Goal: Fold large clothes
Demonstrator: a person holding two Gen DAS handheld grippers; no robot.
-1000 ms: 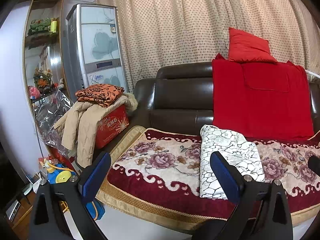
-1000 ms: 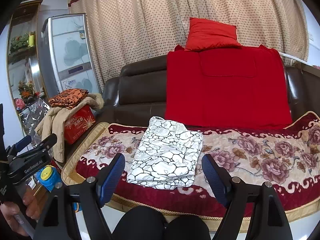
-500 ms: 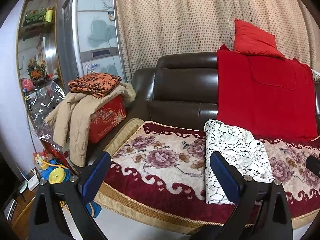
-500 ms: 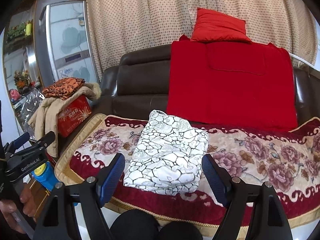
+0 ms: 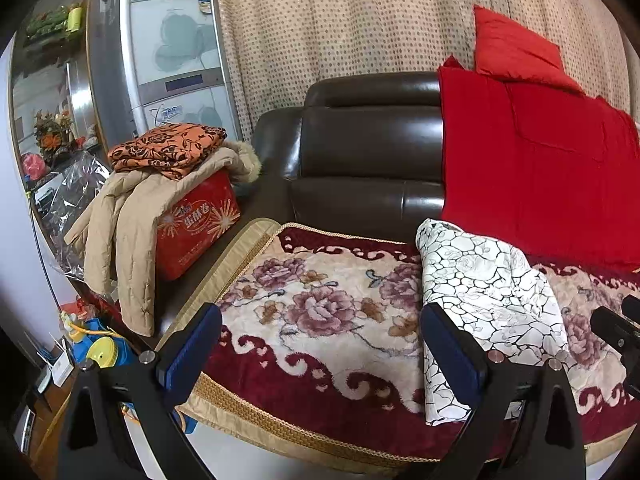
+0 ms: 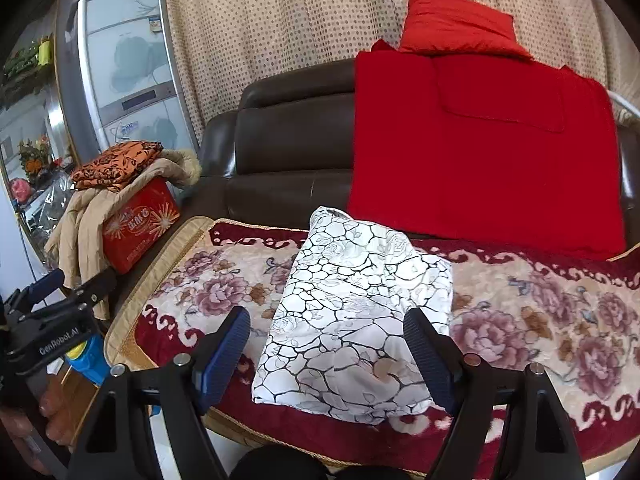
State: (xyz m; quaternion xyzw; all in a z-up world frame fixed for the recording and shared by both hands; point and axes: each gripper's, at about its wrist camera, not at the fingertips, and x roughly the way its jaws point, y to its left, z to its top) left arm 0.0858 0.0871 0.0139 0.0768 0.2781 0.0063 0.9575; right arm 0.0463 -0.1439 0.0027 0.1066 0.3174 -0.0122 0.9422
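Note:
A folded white garment with a black crackle pattern (image 6: 356,312) lies on the flowered sofa cover (image 6: 540,320). In the left wrist view the same garment (image 5: 484,300) sits to the right. My right gripper (image 6: 326,344) is open, its blue pads wide apart, hovering in front of the garment's near edge without touching it. My left gripper (image 5: 320,344) is open too, over the cover to the left of the garment. The left gripper also shows at the left edge of the right wrist view (image 6: 60,292), held by a hand.
A red blanket (image 6: 480,148) hangs over the brown leather sofa back (image 6: 292,136), with a red cushion (image 6: 456,24) on top. At the left a red box (image 5: 200,220) bears a beige coat (image 5: 120,232) and an orange patterned cloth (image 5: 168,148). A cabinet (image 5: 168,48) stands behind.
Both grippers have moved closer to the sofa and lower; the garment and cover look larger in both views. Both stay open, nothing taken hold of.

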